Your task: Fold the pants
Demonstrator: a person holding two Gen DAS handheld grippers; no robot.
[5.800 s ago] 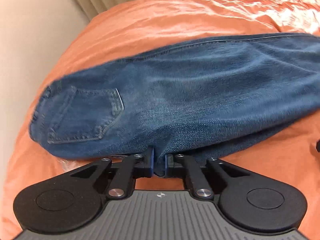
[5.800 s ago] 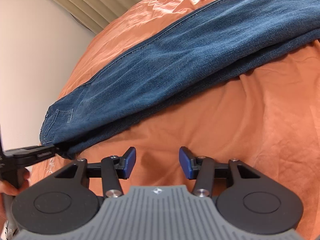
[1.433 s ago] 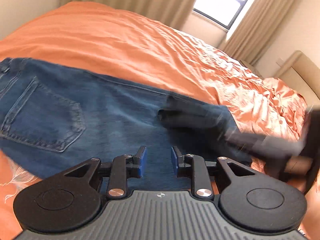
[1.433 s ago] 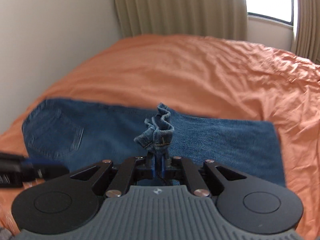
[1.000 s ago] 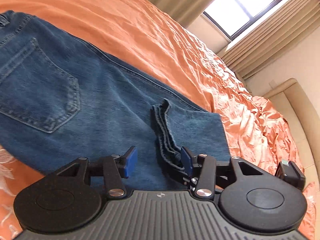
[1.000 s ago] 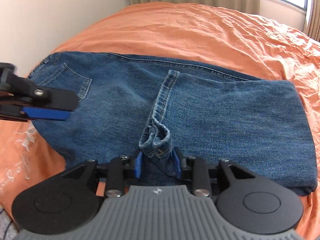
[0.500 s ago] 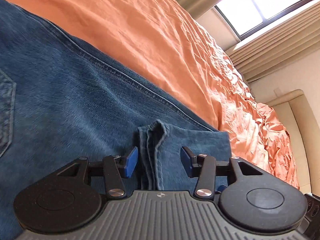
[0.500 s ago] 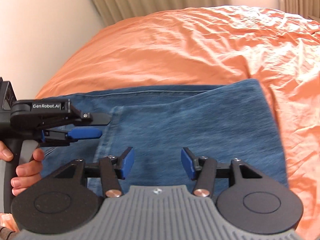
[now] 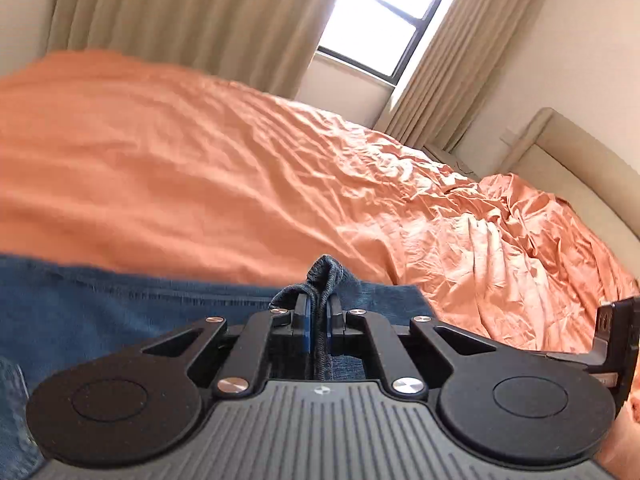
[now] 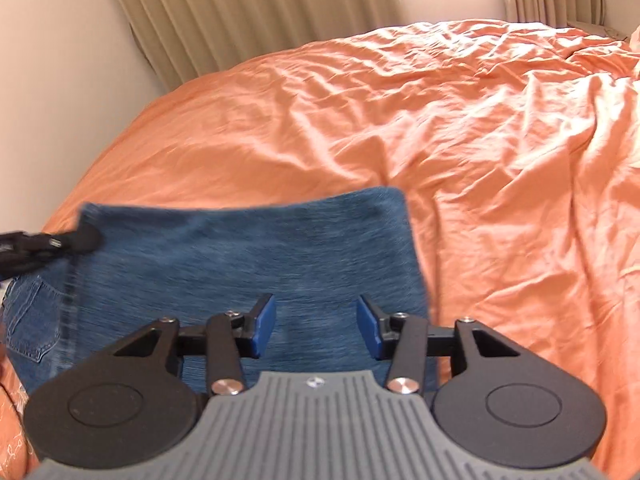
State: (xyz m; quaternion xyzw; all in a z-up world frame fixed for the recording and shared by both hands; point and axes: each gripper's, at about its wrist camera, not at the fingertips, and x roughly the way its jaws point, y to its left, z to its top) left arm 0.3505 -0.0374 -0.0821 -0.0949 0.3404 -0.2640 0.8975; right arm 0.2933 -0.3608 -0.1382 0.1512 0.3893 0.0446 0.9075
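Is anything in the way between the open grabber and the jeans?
Nothing visible. The right gripper hangs open just over the folded jeans, with only air between. The left gripper already pinches a bunched denim edge.

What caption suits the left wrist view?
Left gripper pinching a bunched edge of blue jeans on an orange bedspread.

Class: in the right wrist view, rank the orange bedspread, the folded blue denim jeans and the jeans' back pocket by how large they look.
1. Orange bedspread, largest.
2. Folded blue denim jeans.
3. Back pocket, smallest, partly cut off at the frame's edge.
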